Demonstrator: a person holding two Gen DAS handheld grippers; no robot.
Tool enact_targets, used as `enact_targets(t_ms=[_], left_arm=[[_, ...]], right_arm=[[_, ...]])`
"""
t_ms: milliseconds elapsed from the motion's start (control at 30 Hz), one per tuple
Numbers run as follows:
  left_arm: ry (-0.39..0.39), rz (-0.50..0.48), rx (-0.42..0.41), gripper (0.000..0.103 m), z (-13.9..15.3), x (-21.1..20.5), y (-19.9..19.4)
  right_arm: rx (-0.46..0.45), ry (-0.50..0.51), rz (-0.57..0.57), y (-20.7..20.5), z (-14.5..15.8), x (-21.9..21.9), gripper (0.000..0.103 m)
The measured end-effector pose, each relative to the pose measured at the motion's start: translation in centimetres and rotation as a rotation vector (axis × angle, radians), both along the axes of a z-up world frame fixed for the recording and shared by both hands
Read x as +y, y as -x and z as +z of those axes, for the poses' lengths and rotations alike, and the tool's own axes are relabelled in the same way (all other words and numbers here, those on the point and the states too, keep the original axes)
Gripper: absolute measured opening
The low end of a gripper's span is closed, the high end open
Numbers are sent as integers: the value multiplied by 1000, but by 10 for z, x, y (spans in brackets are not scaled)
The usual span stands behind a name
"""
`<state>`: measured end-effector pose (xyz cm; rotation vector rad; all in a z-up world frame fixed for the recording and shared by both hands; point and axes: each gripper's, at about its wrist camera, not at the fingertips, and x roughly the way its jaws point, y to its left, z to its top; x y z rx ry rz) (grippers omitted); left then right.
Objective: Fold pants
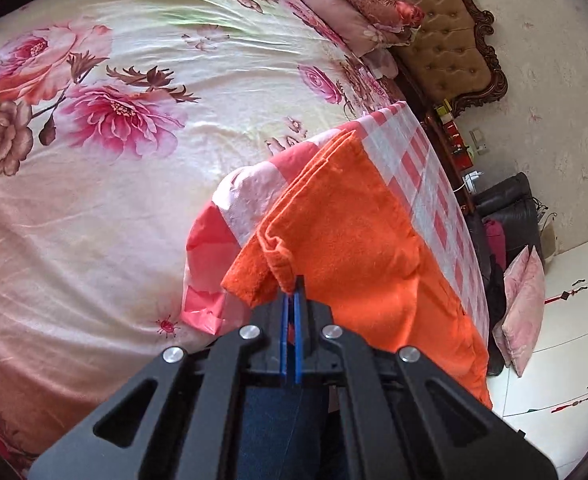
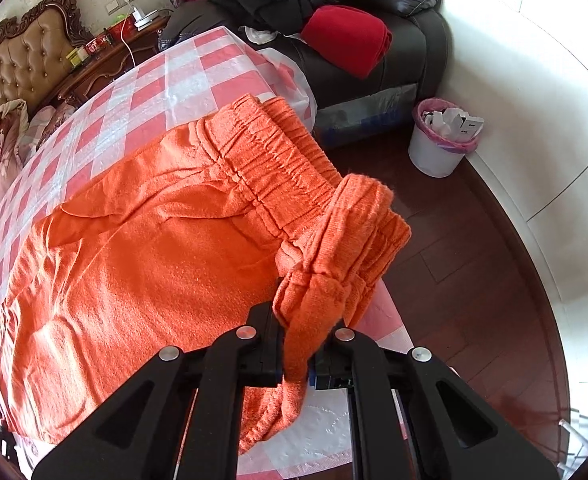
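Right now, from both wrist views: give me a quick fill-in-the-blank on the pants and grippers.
1. The pants are ____ in colour.
2. They lie on a pink-and-white ____ cloth.
3. The right gripper is shut on the end with the elastic ____.
4. The left gripper is shut on a ____ of the pants.

Missing: orange; checked; waistband; hem

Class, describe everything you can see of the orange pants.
The orange fleecy fabric pants have a gathered elastic waistband. They lie folded lengthwise, flat with creases, on a pink-and-white checked plastic sheet over the bed. The right gripper pinches a bunched waistband corner; the left gripper pinches the stacked leg hems' edge.
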<state>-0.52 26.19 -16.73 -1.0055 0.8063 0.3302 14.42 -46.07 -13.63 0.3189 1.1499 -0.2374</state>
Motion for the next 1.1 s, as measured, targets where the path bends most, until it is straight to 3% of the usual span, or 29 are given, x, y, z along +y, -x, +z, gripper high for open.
enact_targets(t_ms=[67,100,133,233,367,400,433,467,500,600,733,800,867,933,1000,1067,1100], left_arm=[[34,16,26,15,-6,4,3],[38,35,37,33,-9,7,7],[34,63,42,45,-11,12,11],[98,120,17,52,-21,29,24],[423,108,-109,51,-66,44,24],[483,114,-142,45,-74,45,24],[487,98,-173,24,-70,46,24],[432,77,-163,16,-59,46,23],[319,46,-122,15,-37,46,20],[153,-51,-81,11,7,45,-4],[-6,-129,-49,9,29,58,-57],[8,-136,27,9,14,67,-70],[41,-120,31,15,5,73,-61],[-78,-101,64,53,17,75,-56],[-174,-138,28,53,35,80,-72],[-218,-268,-21,54,47,76,-102],[-281,-326,-19,54,49,73,-123]], right_arm=[[-3,-8,-5,1,0,-1,7],[-4,-10,-7,1,1,-1,7],[-5,-11,-7,1,1,-2,7],[-3,-7,-5,1,0,-1,7],[0,0,-5,0,1,-1,8],[2,2,-4,0,1,-1,8],[3,5,-4,1,2,0,8],[5,10,-4,2,2,1,8],[6,13,-4,2,2,2,8],[8,21,-10,2,1,6,8],[-6,10,-27,1,-1,16,8],[-19,-3,-30,5,-1,22,8],[-32,4,-35,11,0,26,8],[-47,-7,-52,18,-1,24,8],[-54,-20,-61,19,-2,22,8],[-48,-8,-60,16,-1,24,8],[-45,1,-57,14,0,25,8]])
